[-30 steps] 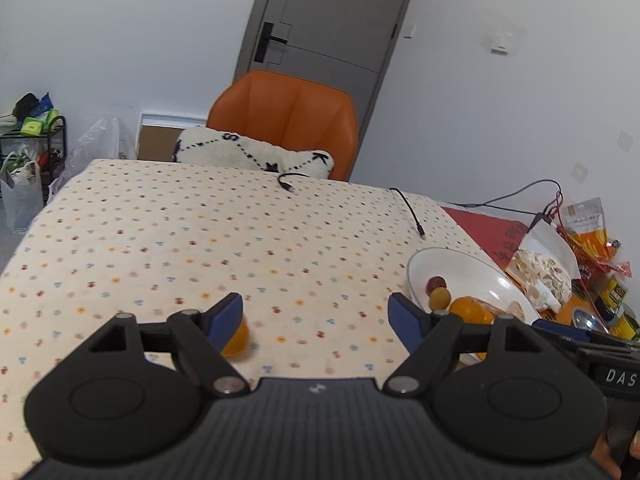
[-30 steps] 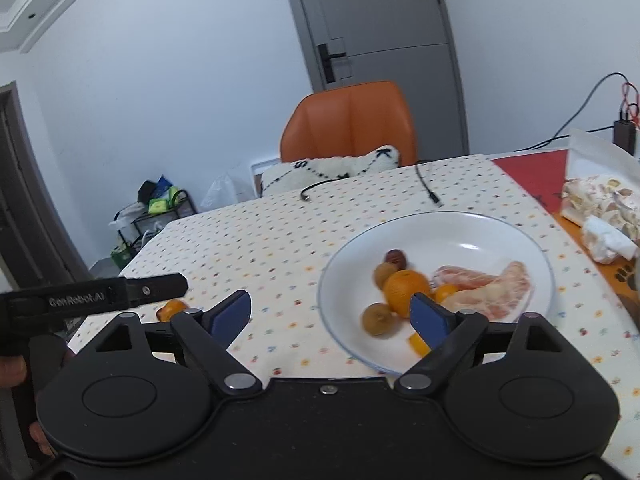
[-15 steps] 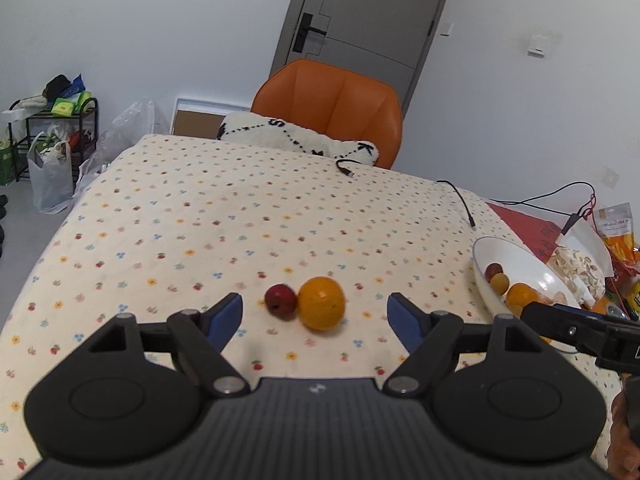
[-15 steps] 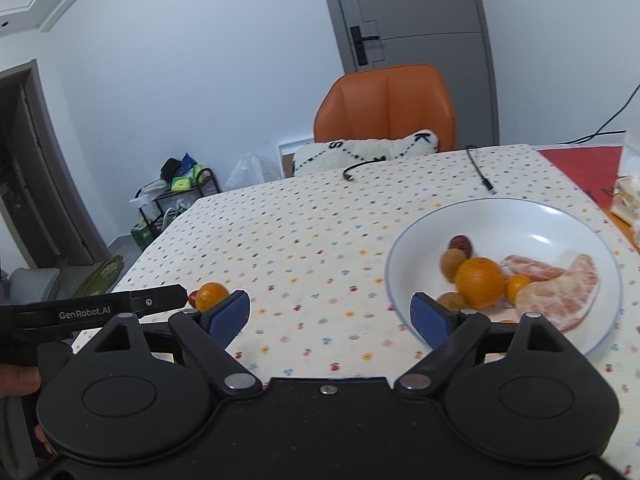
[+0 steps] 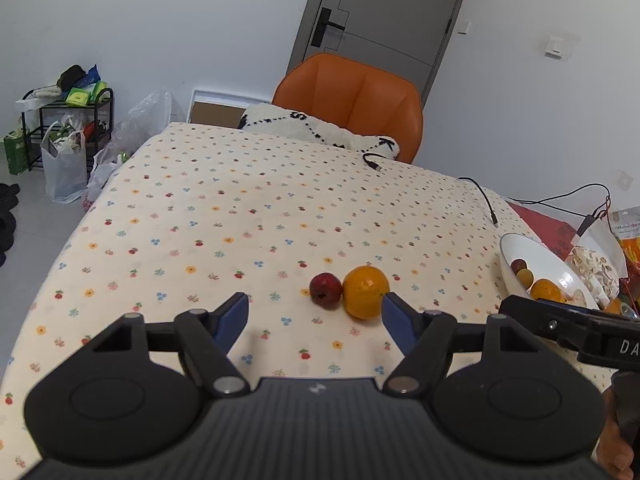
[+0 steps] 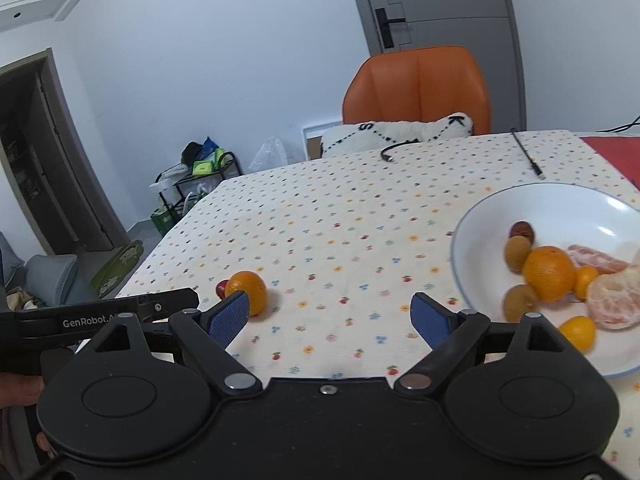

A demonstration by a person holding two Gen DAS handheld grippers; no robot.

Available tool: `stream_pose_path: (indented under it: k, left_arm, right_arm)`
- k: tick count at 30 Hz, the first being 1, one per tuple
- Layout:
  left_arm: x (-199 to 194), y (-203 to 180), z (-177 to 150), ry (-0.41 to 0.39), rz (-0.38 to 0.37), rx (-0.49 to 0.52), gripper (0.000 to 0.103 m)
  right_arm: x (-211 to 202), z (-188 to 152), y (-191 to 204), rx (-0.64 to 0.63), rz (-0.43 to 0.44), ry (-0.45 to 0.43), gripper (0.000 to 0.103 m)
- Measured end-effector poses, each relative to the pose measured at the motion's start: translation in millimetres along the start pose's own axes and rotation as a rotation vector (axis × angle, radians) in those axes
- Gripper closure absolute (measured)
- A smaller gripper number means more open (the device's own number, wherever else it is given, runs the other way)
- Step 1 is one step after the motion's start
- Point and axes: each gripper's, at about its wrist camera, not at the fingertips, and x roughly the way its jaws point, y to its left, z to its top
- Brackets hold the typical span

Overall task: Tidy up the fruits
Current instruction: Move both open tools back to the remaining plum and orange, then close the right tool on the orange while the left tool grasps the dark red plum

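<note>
An orange (image 5: 366, 291) and a small red fruit (image 5: 325, 288) lie side by side on the flowered tablecloth (image 5: 224, 216). My left gripper (image 5: 314, 318) is open and empty just short of them; the orange sits by its right fingertip. The orange (image 6: 247, 291) and the red fruit (image 6: 221, 287) also show in the right wrist view, behind my left finger. My right gripper (image 6: 330, 314) is open and empty above the cloth, left of the white plate (image 6: 472, 224). The plate holds an orange (image 6: 548, 273), several small brown and yellow fruits and peeled segments (image 6: 614, 298).
An orange chair (image 5: 356, 92) with a white cushion (image 5: 320, 130) stands at the table's far side. Black cables (image 5: 482, 196) lie on the cloth near the far right. Snack bags (image 5: 596, 264) and a red mat (image 5: 540, 220) crowd the right edge. A shelf (image 5: 60, 120) with bags stands on the floor at left.
My left gripper has pulled back and swung left, so the orange and red fruit now lie in front of its fingers. My right gripper has shifted left, away from the plate.
</note>
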Motion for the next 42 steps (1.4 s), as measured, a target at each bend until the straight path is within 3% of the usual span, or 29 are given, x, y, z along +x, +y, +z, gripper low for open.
stream_pose_path:
  k: [11,23,28,31,32,42]
  left_arm:
    - [-3.4,12.9,-1.8,0.001,0.043,-0.005,0.034]
    - [-2.2,22.7,-2.2,0.004,0.053,-0.026,0.043]
    - [-0.9,26.7,-2.4,0.005,0.053,-0.035,0.046]
    - [0.4,27.0,-1.9,0.005,0.05,-0.042,0.047]
    - [0.8,26.3,-1.5,0.005,0.048,-0.041,0.047]
    - [10.7,17.8,1.0,0.004,0.032,-0.026,0.05]
  right_arm:
    - [25.4,2.2,18.2,-0.035,0.048,0.033,0.017]
    - [57.4,5.7,35.6,-0.067,0.08,0.074,0.027]
    - [72.0,6.6,43.7,-0.08,0.093,0.096,0.04]
    - [81.1,5.7,44.3,-0.068,0.126,0.115,0.06]
    - [83.2,5.3,44.1,-0.06,0.159,0.125,0.071]
    - [73.3,4.9,41.5,-0.058,0.144,0.107,0.073]
